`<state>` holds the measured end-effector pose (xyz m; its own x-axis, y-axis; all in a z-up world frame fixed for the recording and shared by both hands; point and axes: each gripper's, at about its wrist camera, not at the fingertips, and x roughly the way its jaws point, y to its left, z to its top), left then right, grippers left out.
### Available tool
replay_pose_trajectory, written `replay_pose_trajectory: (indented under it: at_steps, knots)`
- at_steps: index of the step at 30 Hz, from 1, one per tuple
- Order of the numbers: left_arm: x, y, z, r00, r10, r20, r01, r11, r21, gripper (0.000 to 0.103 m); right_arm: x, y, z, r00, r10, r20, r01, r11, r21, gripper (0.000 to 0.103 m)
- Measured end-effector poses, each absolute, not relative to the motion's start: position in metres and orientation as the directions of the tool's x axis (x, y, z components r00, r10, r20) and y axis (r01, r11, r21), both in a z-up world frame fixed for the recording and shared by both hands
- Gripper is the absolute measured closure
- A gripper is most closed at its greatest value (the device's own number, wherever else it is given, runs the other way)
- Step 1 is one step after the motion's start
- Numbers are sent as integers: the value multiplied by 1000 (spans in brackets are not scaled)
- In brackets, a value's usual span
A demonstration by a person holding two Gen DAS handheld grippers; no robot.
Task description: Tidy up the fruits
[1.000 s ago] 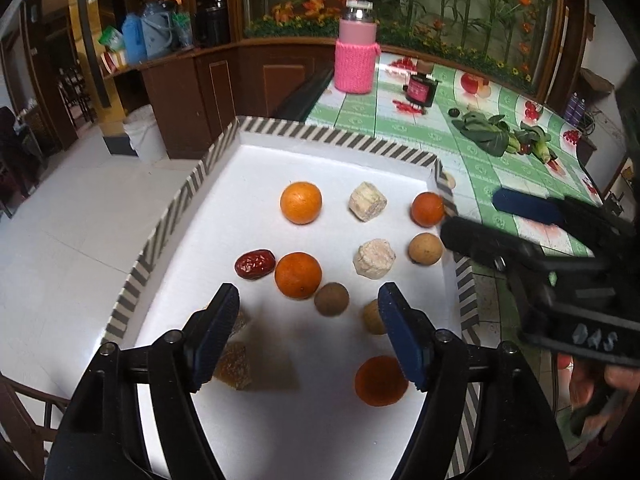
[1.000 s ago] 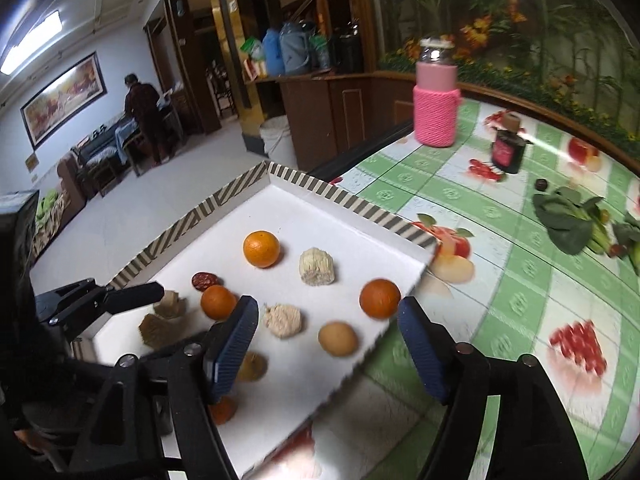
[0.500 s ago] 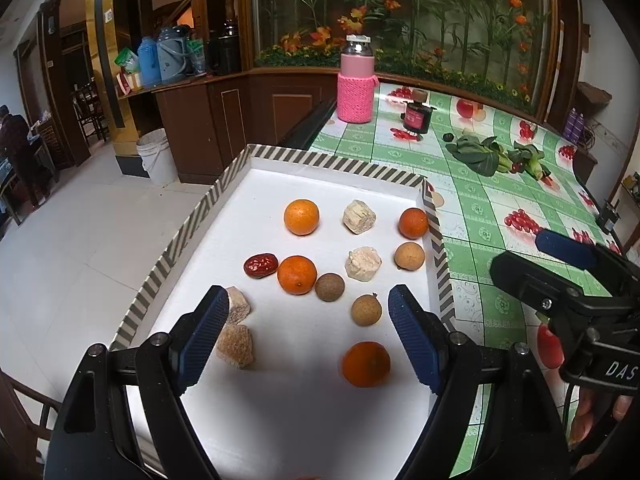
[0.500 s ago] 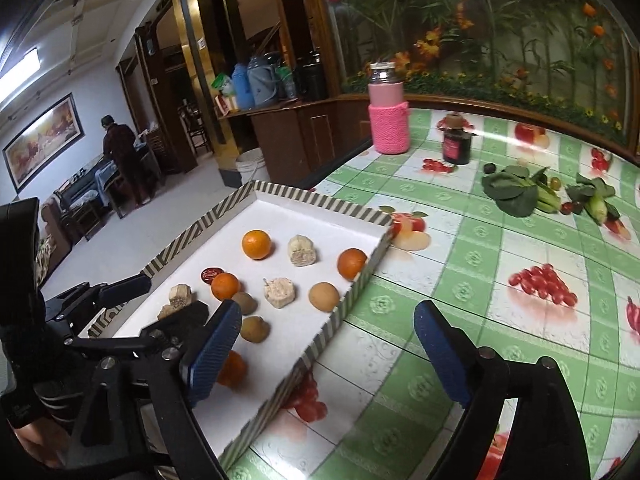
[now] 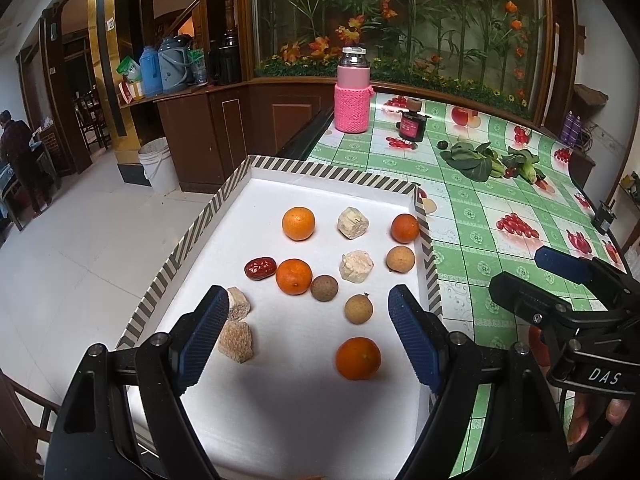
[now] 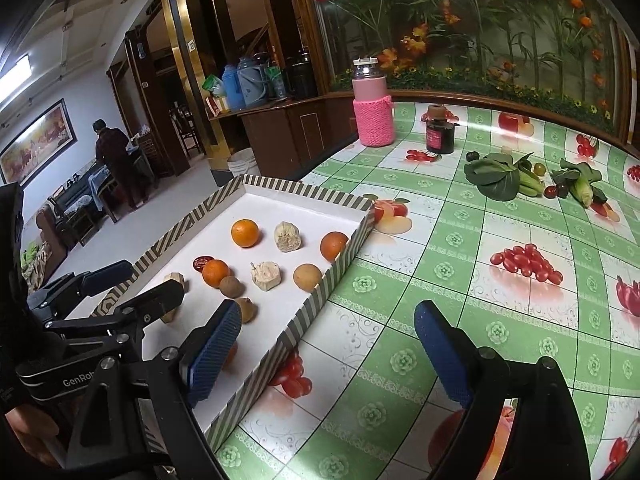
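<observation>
Left wrist view: a white tray with a striped rim (image 5: pixel 332 170) sits at the edge of a green fruit-patterned tabletop (image 5: pixel 480 216) and holds the fruit, loosely mixed. Four oranges are spread apart: one at the back (image 5: pixel 298 223), one by the right rim (image 5: pixel 405 228), one mid-tray (image 5: pixel 294 276) touching a red date (image 5: pixel 260 268), and the nearest orange (image 5: pixel 358 358) alone in front. Three brown longans (image 5: pixel 359 309) and four pale, fibrous chunks (image 5: pixel 356 266) lie scattered between them.

The left claw (image 5: pixel 308 336) hangs above the tray's near half, spread wide and holding nothing. The right claw (image 6: pixel 328 354), seen from its own camera, is also wide open and empty, straddling the tray's right rim.

Whether sorting is ending or yet to come cannot be told from this layout.

Risks, as I judge them: the round fruits could roll away if nudged by a closing finger; the orange and date touch, so gripping one may drag the other; the right claw could catch the rim and shift the tray, which overhangs the tabletop edge.
</observation>
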<state>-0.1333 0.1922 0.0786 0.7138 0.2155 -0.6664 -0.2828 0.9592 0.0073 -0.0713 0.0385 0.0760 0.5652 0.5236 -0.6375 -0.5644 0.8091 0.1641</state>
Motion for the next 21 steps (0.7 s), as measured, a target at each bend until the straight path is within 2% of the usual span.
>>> replay_pose_trajectory:
  at_steps: [11, 15, 21]
  knots:
    - [-134, 189, 80, 713, 213, -668, -281, 960, 5, 21, -73, 35, 76, 566, 523, -638, -566, 809, 161, 14]
    - [-134, 185, 80, 716, 250, -652, -294, 955, 43, 21, -72, 33, 76, 565, 519, -641, -562, 811, 163, 14]
    - [-127, 177, 80, 708, 228, -669, -278, 960, 32, 21, -68, 21, 75, 575, 508, -641, -542, 824, 165, 14]
